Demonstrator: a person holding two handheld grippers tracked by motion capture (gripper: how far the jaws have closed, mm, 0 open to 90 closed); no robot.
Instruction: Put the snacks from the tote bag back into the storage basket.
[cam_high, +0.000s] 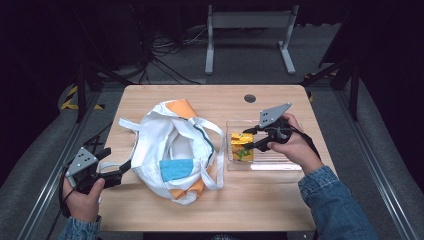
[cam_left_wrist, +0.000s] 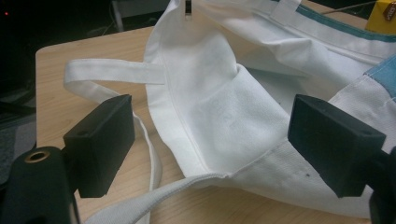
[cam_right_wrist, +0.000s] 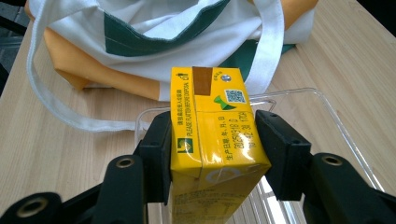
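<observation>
A white tote bag (cam_high: 170, 150) with orange, blue and green patches lies slumped on the wooden table, left of centre. My left gripper (cam_high: 117, 162) rests at the bag's left edge. In the left gripper view its jaws stand wide apart (cam_left_wrist: 217, 140) with a corner of the white bag cloth (cam_left_wrist: 224, 84) lying loose between them. A yellow drink carton (cam_high: 241, 147) stands upright in a clear plastic tray (cam_high: 280, 162) right of the bag. My right gripper (cam_right_wrist: 212, 149) is shut on the carton (cam_right_wrist: 215, 121), one pad on each side, with the tray rim (cam_right_wrist: 327, 121) below and the bag (cam_right_wrist: 187, 28) beyond.
A white bag strap (cam_left_wrist: 112, 72) loops onto the table at the left, another (cam_right_wrist: 56, 107) trails toward the tray. A round cable hole (cam_high: 250, 98) is near the table's far edge. Beyond the table stand a white metal frame (cam_high: 250, 20) and floor cables.
</observation>
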